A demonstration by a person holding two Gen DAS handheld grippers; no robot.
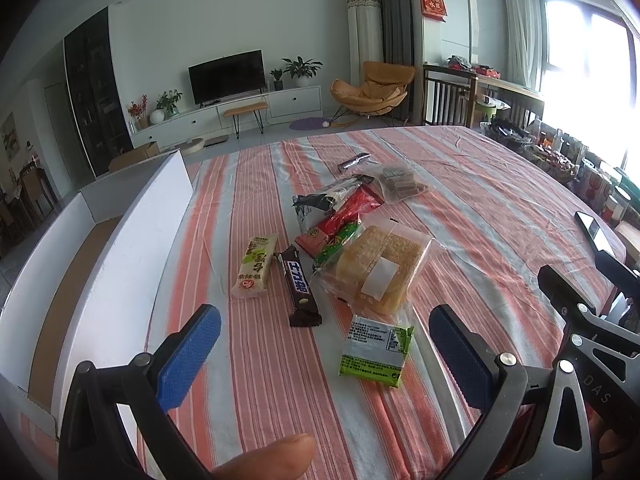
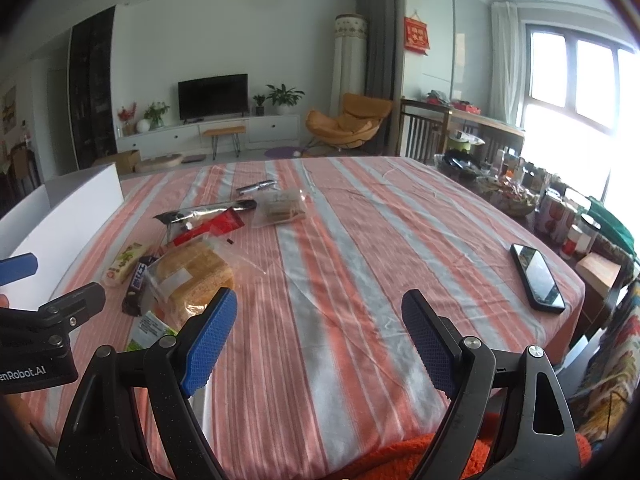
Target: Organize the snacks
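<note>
Several snacks lie in a loose heap on the striped tablecloth. In the left wrist view I see a green packet [image 1: 376, 352], a clear bag of crackers [image 1: 384, 268], a dark chocolate bar [image 1: 299, 286], a cream and green bar [image 1: 256, 266], red and black wrappers [image 1: 340, 212], a clear bag of brown biscuits [image 1: 402, 186] and a small dark bar [image 1: 354, 161]. My left gripper [image 1: 324, 356] is open and empty, just short of the green packet. My right gripper [image 2: 318, 336] is open and empty over bare cloth, right of the cracker bag [image 2: 192, 276].
An open white cardboard box [image 1: 132, 240] stands at the table's left edge, also seen in the right wrist view [image 2: 76, 208]. A black phone [image 2: 538, 278] lies near the right edge. Jars and baskets crowd a side surface [image 2: 516, 196] on the right. My other gripper shows at the right of the left wrist view [image 1: 592, 312].
</note>
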